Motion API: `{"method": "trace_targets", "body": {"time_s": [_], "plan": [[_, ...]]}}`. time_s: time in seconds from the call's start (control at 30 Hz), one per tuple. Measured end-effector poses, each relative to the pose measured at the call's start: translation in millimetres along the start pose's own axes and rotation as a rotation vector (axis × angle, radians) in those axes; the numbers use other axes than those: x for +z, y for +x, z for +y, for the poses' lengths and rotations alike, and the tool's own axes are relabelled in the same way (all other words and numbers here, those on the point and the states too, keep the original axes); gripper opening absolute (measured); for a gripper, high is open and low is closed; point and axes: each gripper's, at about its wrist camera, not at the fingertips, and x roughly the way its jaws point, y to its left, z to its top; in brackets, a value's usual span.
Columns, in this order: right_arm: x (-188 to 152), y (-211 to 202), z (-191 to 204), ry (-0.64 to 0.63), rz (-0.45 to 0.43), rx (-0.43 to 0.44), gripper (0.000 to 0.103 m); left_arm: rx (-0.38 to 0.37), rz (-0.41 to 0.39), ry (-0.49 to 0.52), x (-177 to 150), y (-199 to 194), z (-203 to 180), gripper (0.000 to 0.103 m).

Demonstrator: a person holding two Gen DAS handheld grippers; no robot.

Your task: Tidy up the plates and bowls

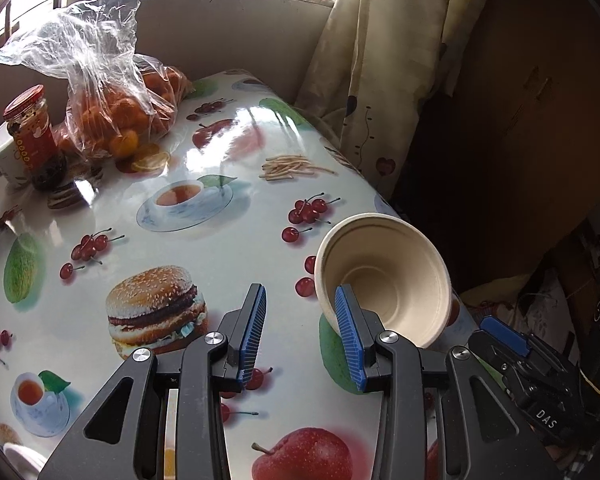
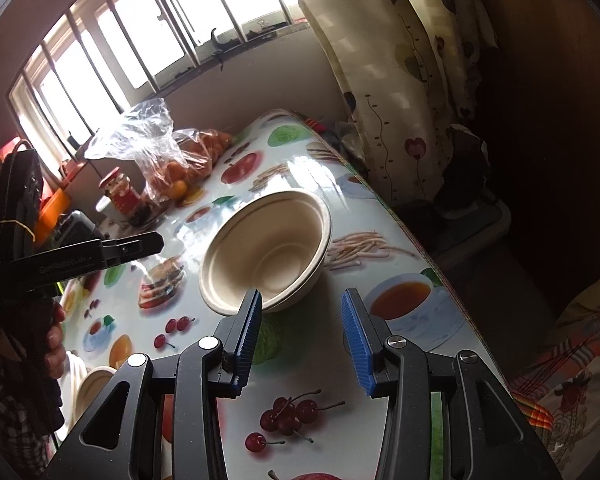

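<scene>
Bowl (image 1: 384,280), beige moulded fibre, stands upright on the bench (image 1: 236,248) close to its right edge, interior bare. In the right wrist view a second rim shows beneath its lip, so it appears to be nested in another of the same kind.

Left hand-held gripper (image 1: 302,332): black frame, blue ribbed pads, jaws apart with nothing between them. Its right finger overlaps the bowl's near rim in the left wrist view; whether it touches cannot be told. The same hand-held gripper appears at the left of the right wrist view, held in a person's hand (image 2: 54,340).

Right hand-held gripper (image 2: 302,334): same make, jaws apart and empty, pointing down at the bench just short of the bowl. Its left fingertip lies over the bowl's near rim in its own view; contact cannot be told.

Bench covering: glossy oilcloth printed with cherries, apples, burgers, teacups and chips, with strong window glare on it.

Further tableware: pale plates or bowls (image 2: 90,386), stacked at the bench's near left corner, only partly visible.

Other items, far left of the bench:
- clear plastic bag of oranges (image 1: 120,116), mouth open and crumpled
- red-lidded jar (image 1: 34,136), upright, just beside the bag
- white paper cup (image 1: 2,156), behind the jar and touching or almost touching it

Surroundings: barred window (image 2: 112,44) behind the bench; patterned curtain (image 1: 384,64) hanging at the right.
</scene>
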Motion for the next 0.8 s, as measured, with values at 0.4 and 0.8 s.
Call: {"method": "trace_targets", "body": {"time_s": [0.4, 0.8], "plan": [[12.7, 23.5, -15.0, 0.021, 0.029, 0.03, 0.041, 0.014, 0.052, 0.01, 18.4, 38.9, -0.4, 0.037], [17.8, 42.3, -19.1, 0.046, 0.055, 0.08, 0.038, -0.027, 0.099, -0.014, 23.5, 57.4, 0.7, 0.035]]}}
